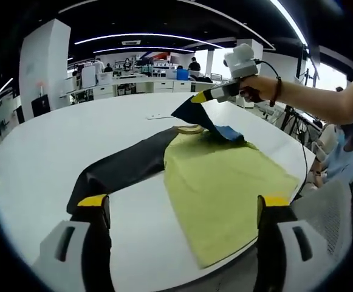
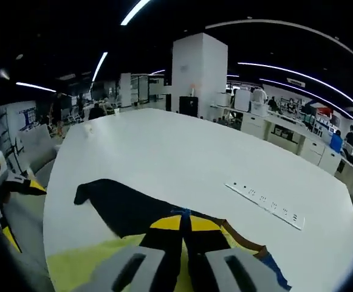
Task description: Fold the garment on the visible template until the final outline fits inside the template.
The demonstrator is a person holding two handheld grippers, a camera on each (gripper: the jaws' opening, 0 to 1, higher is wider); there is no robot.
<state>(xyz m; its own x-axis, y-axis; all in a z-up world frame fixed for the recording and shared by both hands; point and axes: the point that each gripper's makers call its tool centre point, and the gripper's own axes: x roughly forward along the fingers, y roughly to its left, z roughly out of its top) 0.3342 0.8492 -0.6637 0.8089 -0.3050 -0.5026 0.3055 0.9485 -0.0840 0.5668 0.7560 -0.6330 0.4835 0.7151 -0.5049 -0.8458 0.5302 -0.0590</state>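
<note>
A black garment lies on the white table, partly over a yellow-green template sheet. In the left gripper view, my right gripper, held by a hand, is shut on the garment's far corner and holds it raised above the template's far edge. A blue patch shows under the lifted part. My left gripper stands open near the table's front, its jaws wide apart with nothing between them. In the right gripper view, the right gripper pinches the black garment over the template.
The round white table has a power strip beyond the garment. A beige ring lies at the template's far edge. A seated person is at the table's right side. Desks and people fill the background.
</note>
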